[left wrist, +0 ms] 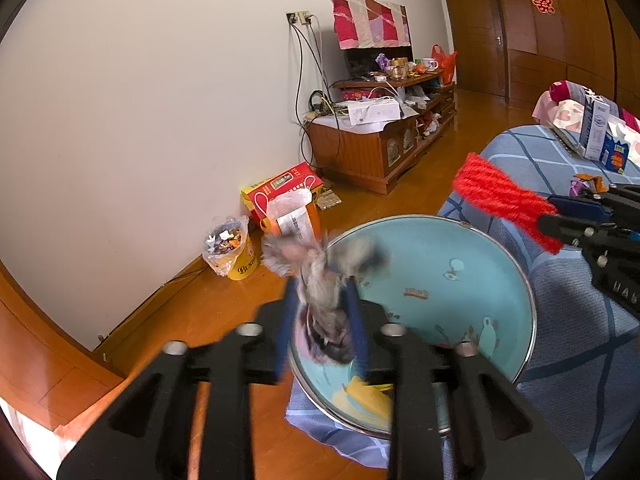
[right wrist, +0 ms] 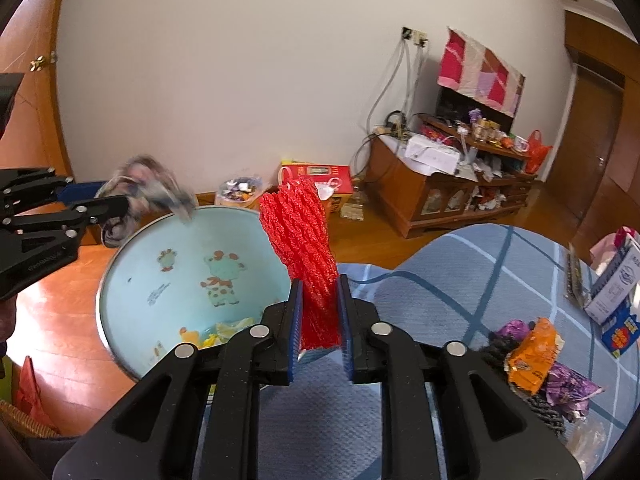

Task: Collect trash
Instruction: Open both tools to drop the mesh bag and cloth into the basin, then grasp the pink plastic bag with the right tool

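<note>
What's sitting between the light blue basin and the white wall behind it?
In the left wrist view, a yellow bucket of wrappers, an orange bag and a red box stand on bare wood floor beyond the basin.

The grey bundle (left wrist: 320, 280) between the left tongs (left wrist: 320, 320) is motion-blurred (what it is stays unclear).

The left gripper (left wrist: 320, 312) points forward and downward, its blue-padded jaws parted with a blurred grey bundle (left wrist: 324, 288) loose between them. The right gripper (right wrist: 319, 320) tilts downward likewise, its jaws on either side of a red mesh bundle (right wrist: 300, 236).
</note>
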Demonstrator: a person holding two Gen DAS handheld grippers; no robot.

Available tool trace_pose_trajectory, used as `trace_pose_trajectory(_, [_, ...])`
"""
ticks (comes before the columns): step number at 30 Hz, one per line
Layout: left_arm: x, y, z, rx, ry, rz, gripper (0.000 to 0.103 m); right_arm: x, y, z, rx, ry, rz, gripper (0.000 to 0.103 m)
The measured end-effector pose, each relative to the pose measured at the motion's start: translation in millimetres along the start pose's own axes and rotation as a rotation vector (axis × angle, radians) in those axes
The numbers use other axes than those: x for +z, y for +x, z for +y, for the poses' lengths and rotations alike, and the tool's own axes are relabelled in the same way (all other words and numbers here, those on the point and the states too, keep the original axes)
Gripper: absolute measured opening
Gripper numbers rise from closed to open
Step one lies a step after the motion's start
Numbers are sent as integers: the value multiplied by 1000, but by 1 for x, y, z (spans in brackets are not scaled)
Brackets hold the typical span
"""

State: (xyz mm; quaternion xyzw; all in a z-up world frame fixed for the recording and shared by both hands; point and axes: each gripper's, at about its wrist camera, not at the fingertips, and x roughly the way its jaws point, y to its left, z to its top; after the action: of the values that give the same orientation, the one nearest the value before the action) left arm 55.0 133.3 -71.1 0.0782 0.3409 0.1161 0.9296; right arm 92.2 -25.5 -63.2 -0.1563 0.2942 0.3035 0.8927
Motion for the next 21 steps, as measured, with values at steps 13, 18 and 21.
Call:
trace_pose_trajectory(13, [-9,-1,-11,-32,-10,17,71,-6,-11,-6,-15,31,-3,46])
trace_pose_trajectory(18, [-23,-2,-44,-93,38,41,75,-21,-48,-31,-92,68,-11,49])
trace_pose_trajectory(21, [-30,-8,-70,-129,81,37,77,-39,-83,-54,-174,99,-20,50])
